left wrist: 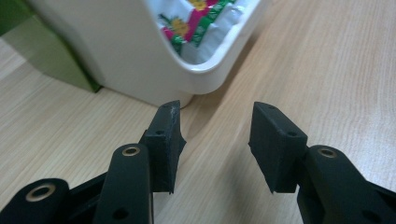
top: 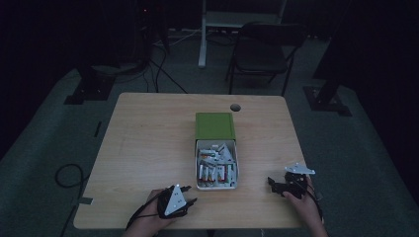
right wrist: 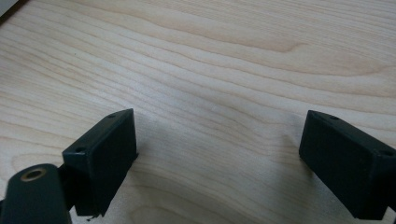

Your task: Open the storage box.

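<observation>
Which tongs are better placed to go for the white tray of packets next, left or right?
Left, probably. The left tongs stand open right at the near corner of the white tray, with the packets just beyond. The right tongs are open too, but face bare table, farther from the tray.

Dim room, dark floor.
A folding chair [top: 263, 49] and a white stand [top: 232, 22] behind the wooden table [top: 148, 143].

White tray [left wrist: 140, 60] cut off by top edge; packet [left wrist: 198, 21] print too blurred to read.
</observation>
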`<state>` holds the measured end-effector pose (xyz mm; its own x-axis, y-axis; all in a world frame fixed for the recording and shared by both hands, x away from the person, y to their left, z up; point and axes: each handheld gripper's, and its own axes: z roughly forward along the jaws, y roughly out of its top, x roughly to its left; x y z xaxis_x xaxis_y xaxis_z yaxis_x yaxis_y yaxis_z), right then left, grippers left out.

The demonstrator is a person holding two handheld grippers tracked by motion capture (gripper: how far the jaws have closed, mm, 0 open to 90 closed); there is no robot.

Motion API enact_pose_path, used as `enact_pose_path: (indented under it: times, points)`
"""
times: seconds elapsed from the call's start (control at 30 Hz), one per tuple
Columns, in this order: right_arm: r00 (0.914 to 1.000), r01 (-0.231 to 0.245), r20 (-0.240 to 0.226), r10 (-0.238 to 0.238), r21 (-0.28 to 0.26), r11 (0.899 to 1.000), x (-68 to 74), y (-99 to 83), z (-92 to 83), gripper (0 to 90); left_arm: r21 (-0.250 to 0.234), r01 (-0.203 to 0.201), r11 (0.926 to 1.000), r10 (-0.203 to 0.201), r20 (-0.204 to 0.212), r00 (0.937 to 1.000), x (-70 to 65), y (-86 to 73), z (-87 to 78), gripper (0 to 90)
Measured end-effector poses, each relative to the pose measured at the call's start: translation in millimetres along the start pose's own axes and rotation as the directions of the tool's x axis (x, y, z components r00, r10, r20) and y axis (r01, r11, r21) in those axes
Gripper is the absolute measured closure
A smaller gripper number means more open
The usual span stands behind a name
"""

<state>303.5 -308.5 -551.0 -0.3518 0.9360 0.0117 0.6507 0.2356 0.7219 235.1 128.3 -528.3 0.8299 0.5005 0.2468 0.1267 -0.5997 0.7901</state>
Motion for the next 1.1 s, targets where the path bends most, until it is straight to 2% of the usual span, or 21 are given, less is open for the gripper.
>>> enact_pose_path:
  times: [0.27, 0.3, 0.57, 0.87, 1.03, 1.1]
  points:
    - [1.0, 0.0, 0.0, 0.0, 0.0, 1.0, 0.0, 0.0, 0.0, 10.6, -0.015, 0.051, 0.9986, -0.052, -0.036, 0.998, 12.5, -9.9, -9.5, 52.7]
    - [1.0, 0.0, 0.0, 0.0, 0.0, 1.0, 0.0, 0.0, 0.0, 10.6, -0.021, 0.073, 0.9971, -0.074, -0.045, 0.9963, 15.9, -13.1, -11.2, 52.7]
    - [1.0, 0.0, 0.0, 0.0, 0.0, 1.0, 0.0, 0.0, 0.0, 10.6, -0.022, 0.141, 0.9897, -0.143, -0.095, 0.9852, 34.3, -27.0, -17.7, 52.7]
    - [1.0, 0.0, 0.0, 0.0, 0.0, 1.0, 0.0, 0.0, 0.0, 10.6, -0.032, 0.231, 0.9725, -0.233, -0.145, 0.9616, 54.9, -44.7, -27.0, 52.7]
    - [1.0, 0.001, 0.001, -0.001, 0.0, 1.0, 0.0, 0.0, 0.0, 10.7, -0.027, 0.283, 0.9588, -0.283, -0.177, 0.9426, 62.9, -52.6, -29.9, 52.7]
    - [1.0, 0.001, 0.0, -0.001, -0.001, 1.0, 0.0, 0.0, 0.0, 10.7, -0.014, 0.296, 0.9552, -0.293, -0.189, 0.9373, 65.4, -55.4, -31.2, 52.7]
